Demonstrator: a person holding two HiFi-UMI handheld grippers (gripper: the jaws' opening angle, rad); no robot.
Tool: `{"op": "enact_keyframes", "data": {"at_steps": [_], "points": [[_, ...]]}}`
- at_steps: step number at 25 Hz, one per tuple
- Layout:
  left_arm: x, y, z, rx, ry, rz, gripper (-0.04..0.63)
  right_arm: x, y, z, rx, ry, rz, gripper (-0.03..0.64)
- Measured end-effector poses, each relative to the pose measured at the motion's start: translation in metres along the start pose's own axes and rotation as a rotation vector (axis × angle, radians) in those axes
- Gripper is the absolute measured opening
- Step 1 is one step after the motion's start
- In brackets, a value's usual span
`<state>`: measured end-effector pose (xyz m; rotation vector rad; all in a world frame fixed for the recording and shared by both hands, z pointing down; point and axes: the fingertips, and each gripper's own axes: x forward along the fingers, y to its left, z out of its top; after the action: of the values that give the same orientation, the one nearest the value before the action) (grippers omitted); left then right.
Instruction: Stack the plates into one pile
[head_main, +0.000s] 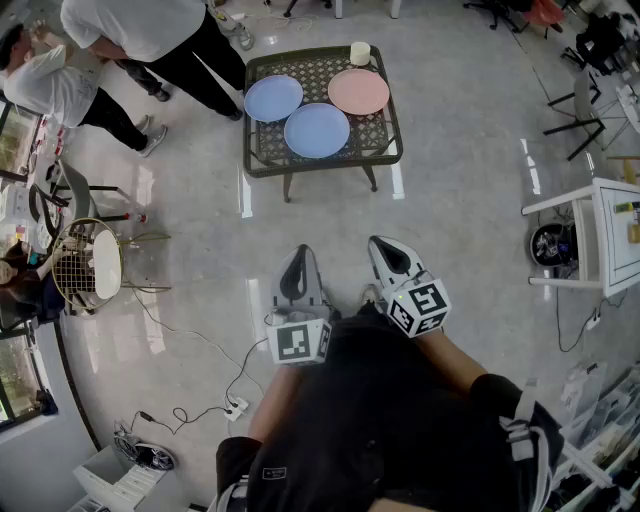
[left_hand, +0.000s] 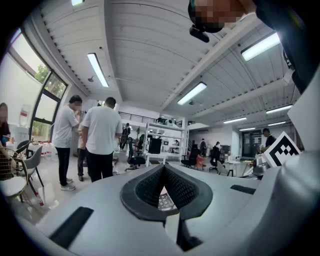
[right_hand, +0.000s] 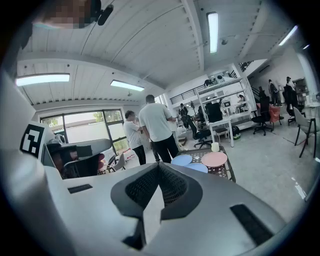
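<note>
Three plates lie apart on a low dark lattice table (head_main: 385, 140): a blue plate (head_main: 273, 97) at the left, a second blue plate (head_main: 317, 130) in front, and a pink plate (head_main: 358, 91) at the right. The right gripper view shows the pink plate (right_hand: 214, 159) and a blue plate (right_hand: 182, 160) far ahead. My left gripper (head_main: 302, 252) and right gripper (head_main: 380, 243) hover over the floor near my body, well short of the table. Both are shut and hold nothing. The left gripper (left_hand: 163, 167) points toward the table, and so does the right gripper (right_hand: 159, 165).
A cream cup (head_main: 360, 53) stands at the table's far edge. Two people (head_main: 150, 40) stand left of the table. A wire-backed chair (head_main: 90, 265) is at the left and a white table (head_main: 610, 235) at the right. A power strip with cables (head_main: 235, 405) lies on the floor.
</note>
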<state>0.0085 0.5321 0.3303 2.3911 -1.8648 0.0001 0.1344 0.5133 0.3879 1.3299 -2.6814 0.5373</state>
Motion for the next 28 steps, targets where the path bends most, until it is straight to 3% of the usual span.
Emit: {"op": "enact_keyframes", "data": {"at_steps": [16,28], "points": [[-0.010,-0.039,-0.002,-0.004,0.003,0.021,0.015,-0.034,-0.013,0.003,0.025,-0.014,0.040,0.009],[-0.018,-0.074,-0.015,-0.020,-0.014,0.095,0.015,-0.061,-0.037,-0.013,0.008,-0.002,0.094,0.009]]}}
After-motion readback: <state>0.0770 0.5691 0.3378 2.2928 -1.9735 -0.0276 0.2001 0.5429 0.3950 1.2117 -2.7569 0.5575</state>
